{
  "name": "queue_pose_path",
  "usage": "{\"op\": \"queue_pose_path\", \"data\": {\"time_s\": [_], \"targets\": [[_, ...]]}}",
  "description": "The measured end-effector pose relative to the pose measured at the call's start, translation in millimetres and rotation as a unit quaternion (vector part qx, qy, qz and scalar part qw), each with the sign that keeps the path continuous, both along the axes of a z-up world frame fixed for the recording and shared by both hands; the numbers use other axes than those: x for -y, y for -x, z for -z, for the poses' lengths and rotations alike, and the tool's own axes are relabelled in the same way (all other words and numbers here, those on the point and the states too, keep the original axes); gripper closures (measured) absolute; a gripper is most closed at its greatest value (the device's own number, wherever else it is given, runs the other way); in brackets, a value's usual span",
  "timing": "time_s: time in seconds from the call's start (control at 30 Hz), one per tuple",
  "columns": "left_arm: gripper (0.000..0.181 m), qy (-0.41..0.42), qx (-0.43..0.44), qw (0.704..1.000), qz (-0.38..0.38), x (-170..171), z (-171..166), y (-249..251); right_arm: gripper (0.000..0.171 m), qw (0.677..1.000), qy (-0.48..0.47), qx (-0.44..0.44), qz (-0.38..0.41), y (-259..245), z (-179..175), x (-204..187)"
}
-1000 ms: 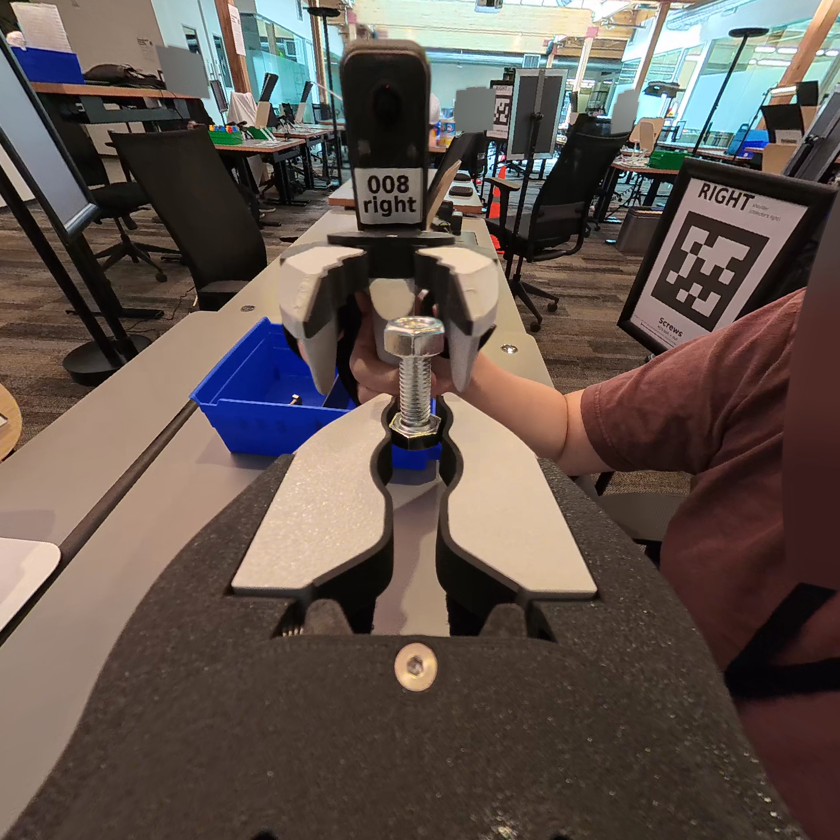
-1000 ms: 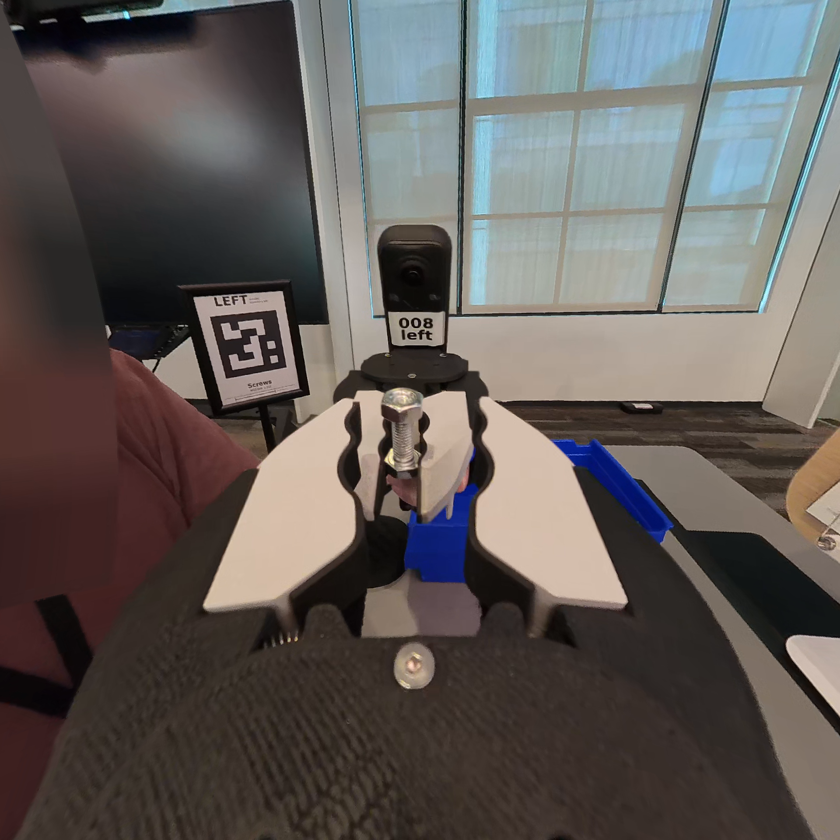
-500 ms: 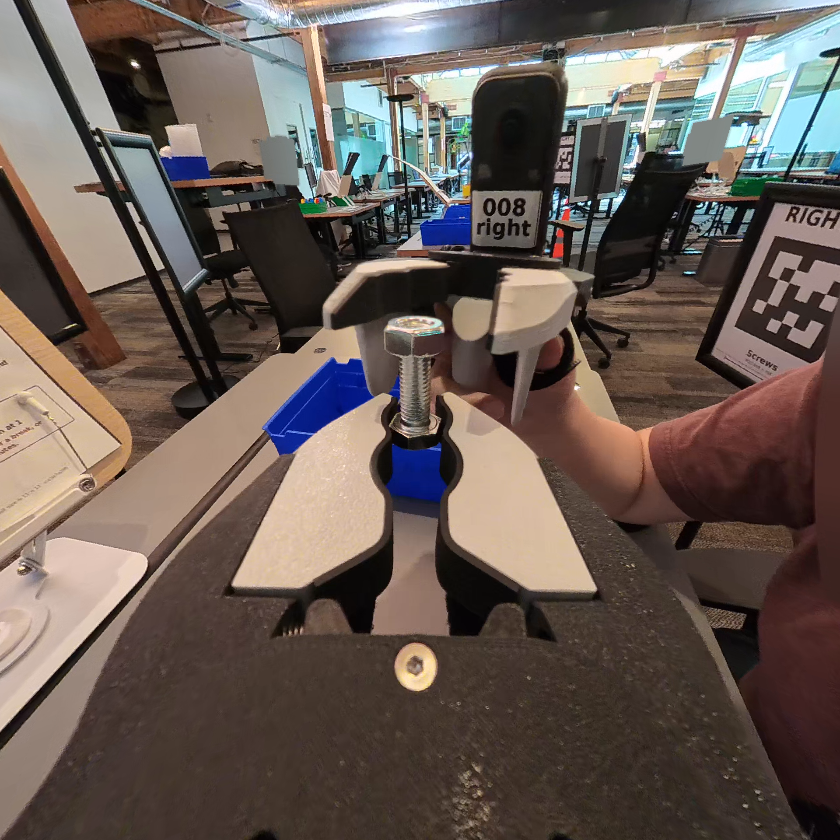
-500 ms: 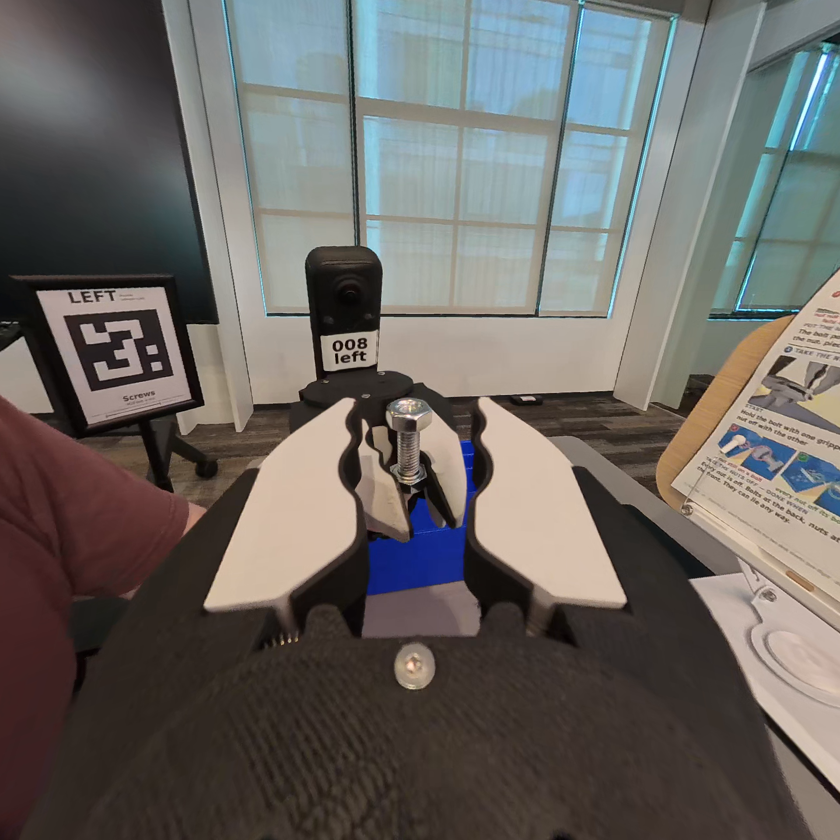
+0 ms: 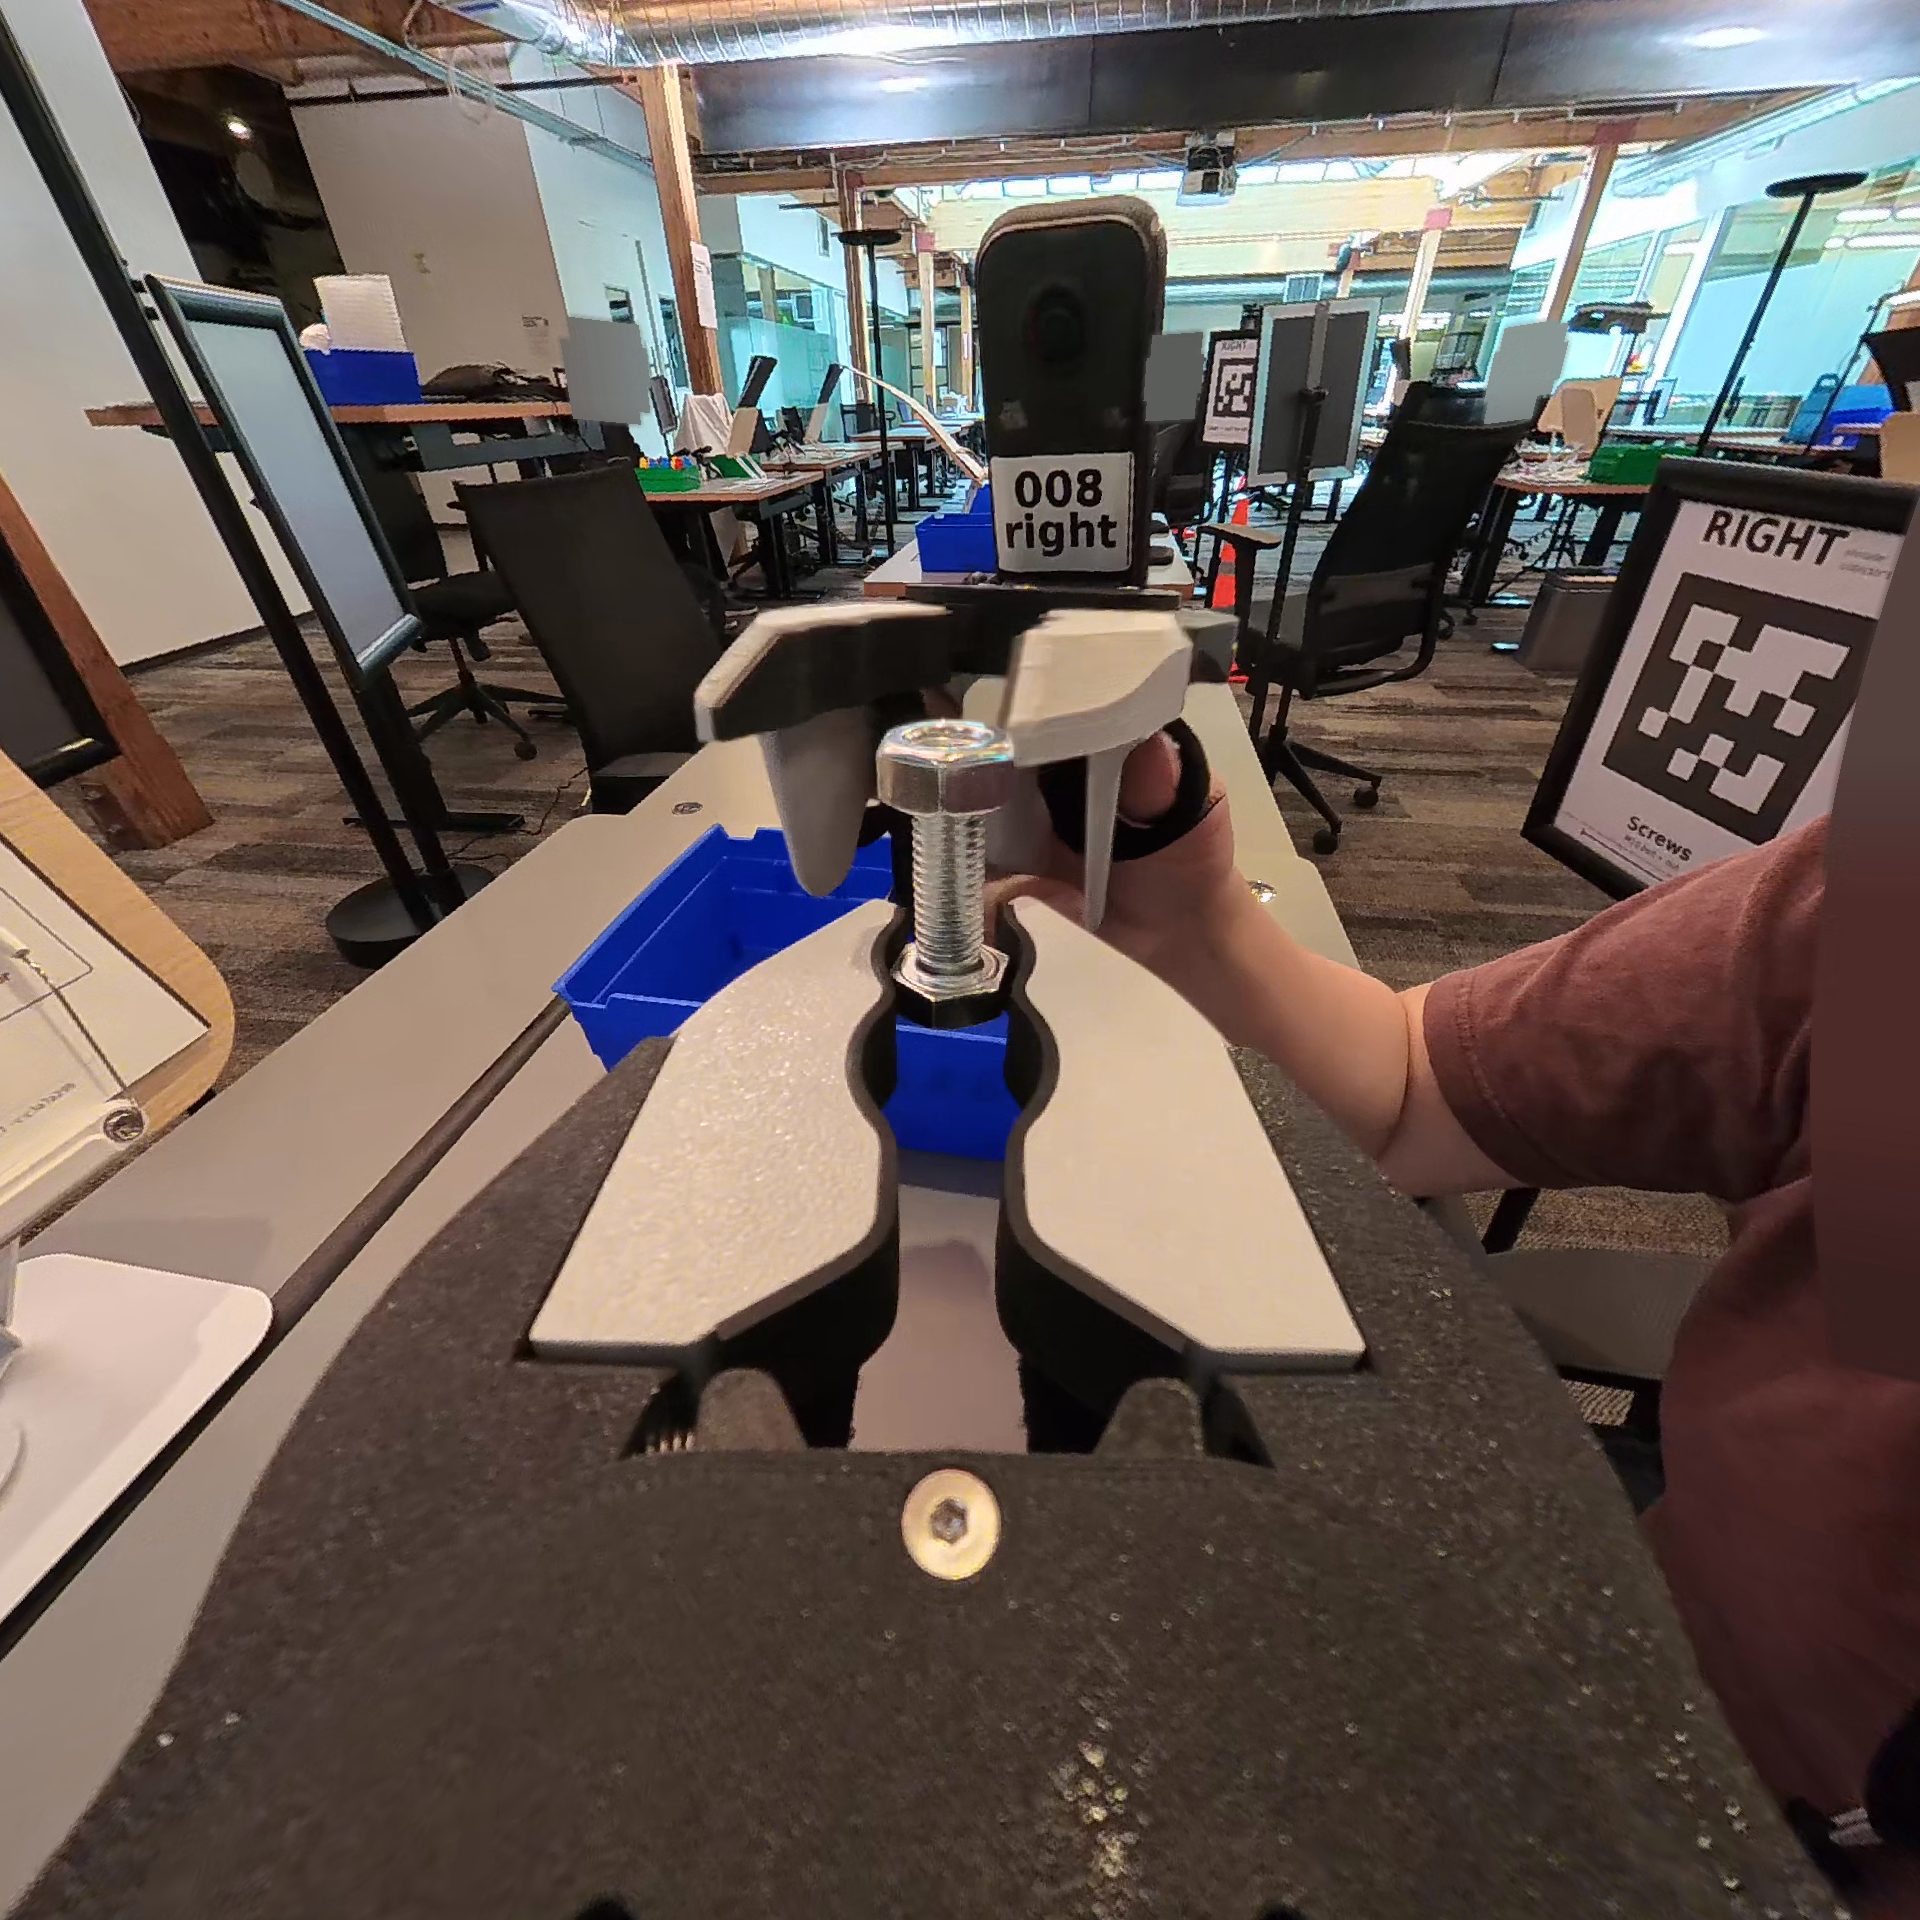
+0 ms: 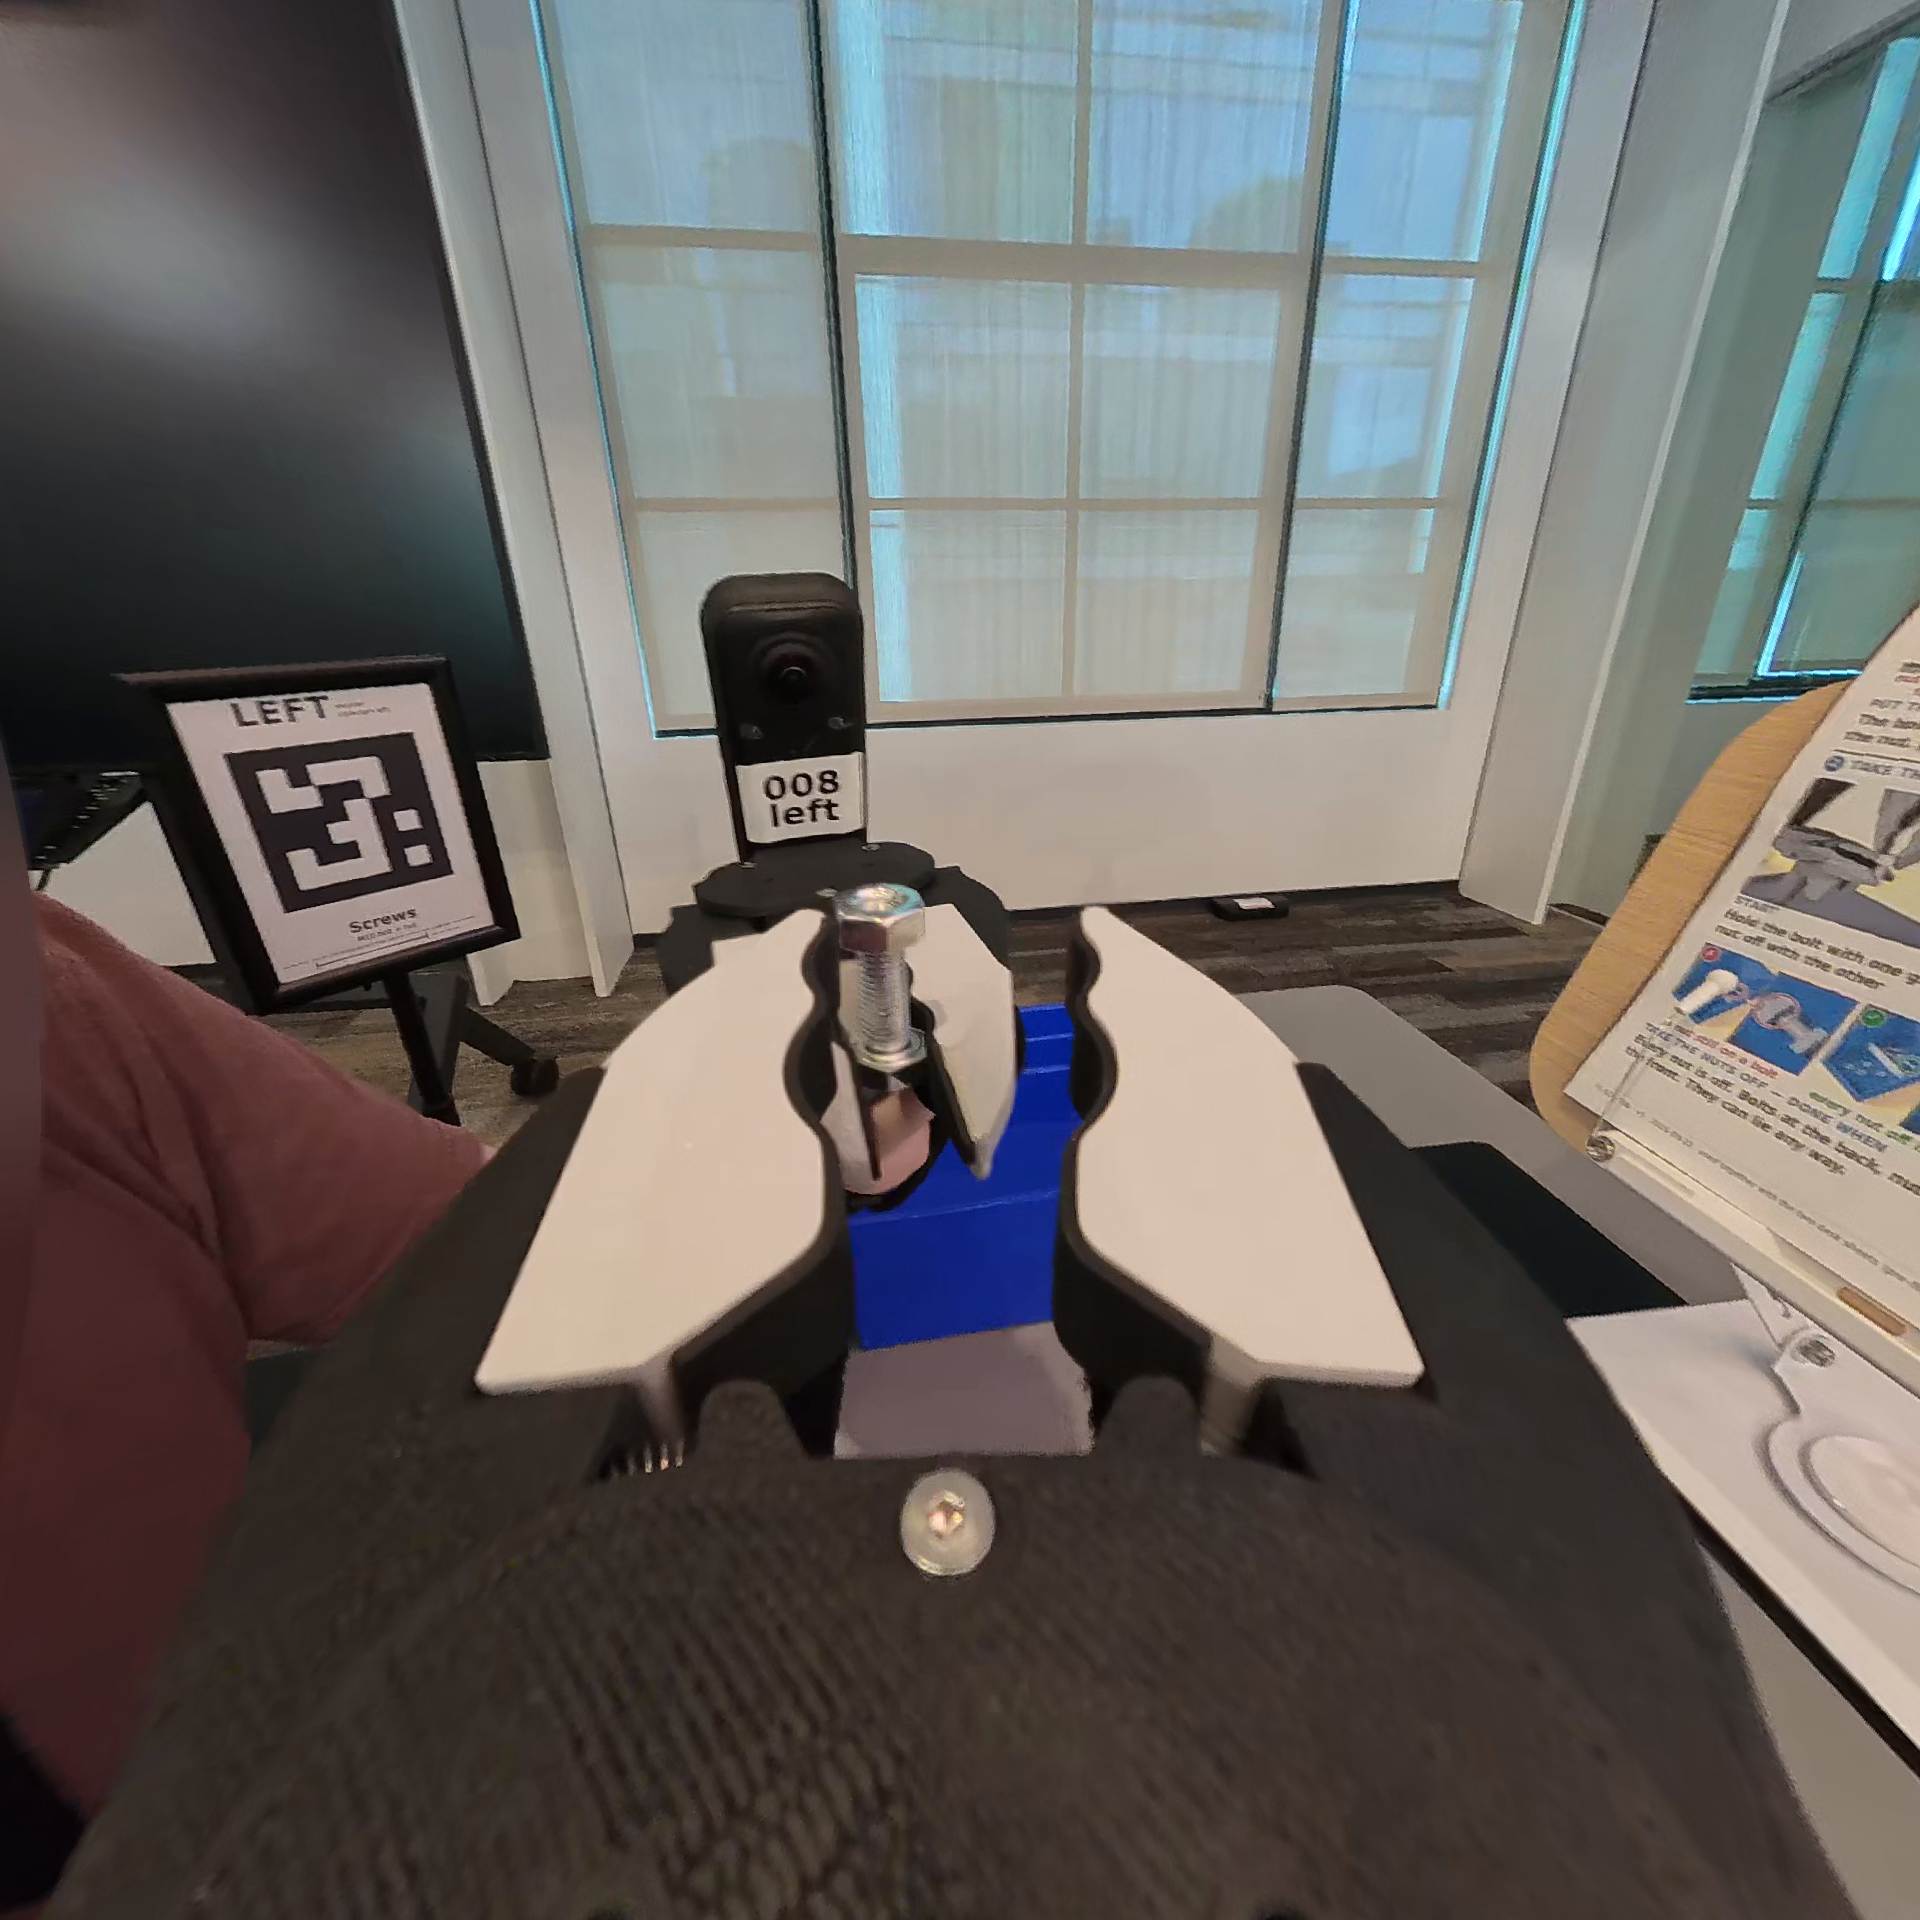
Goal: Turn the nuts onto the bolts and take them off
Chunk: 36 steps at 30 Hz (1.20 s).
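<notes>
A silver bolt (image 5: 945,862) stands upright with its hex head on top. My left gripper (image 5: 951,966) is shut on the nut (image 5: 948,975) threaded at the bolt's lower end and holds it above the table. My right gripper (image 5: 961,899) faces it from the far side, open, with one finger on each side of the bolt head and no grip on it. In the right wrist view the bolt (image 6: 878,987) sits close to the left finger of my open right gripper (image 6: 945,935), with the nut (image 6: 894,1049) held by the left gripper (image 6: 904,1070) behind it.
A blue bin (image 5: 707,956) sits on the grey table (image 5: 364,1143) under the grippers and also shows in the right wrist view (image 6: 956,1268). An instruction sheet on a stand (image 6: 1766,987) is at the right. A framed sign (image 5: 1745,675) and the person's arm (image 5: 1299,1018) are nearby. There is about 4 cm between the tips of the two grippers.
Both grippers have swung together over the table, so the backgrounds have shifted. The right gripper has twisted around the bolt head and stays open. The left grip on the nut is unchanged.
</notes>
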<state>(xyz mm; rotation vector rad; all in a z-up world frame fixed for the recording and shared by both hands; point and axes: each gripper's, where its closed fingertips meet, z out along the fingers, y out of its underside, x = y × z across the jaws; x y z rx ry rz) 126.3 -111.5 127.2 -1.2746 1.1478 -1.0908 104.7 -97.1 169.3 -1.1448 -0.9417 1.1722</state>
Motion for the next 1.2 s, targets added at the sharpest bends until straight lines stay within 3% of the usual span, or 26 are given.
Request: {"op": "queue_pose_path", "data": {"time_s": [1.2], "targets": [[0.166,0.007,-0.003,1.000,0.008,2.5,0.7,-0.5,0.128,1.000,0.017,0.007,-0.012,-0.5,3.7,-2.6]]}}
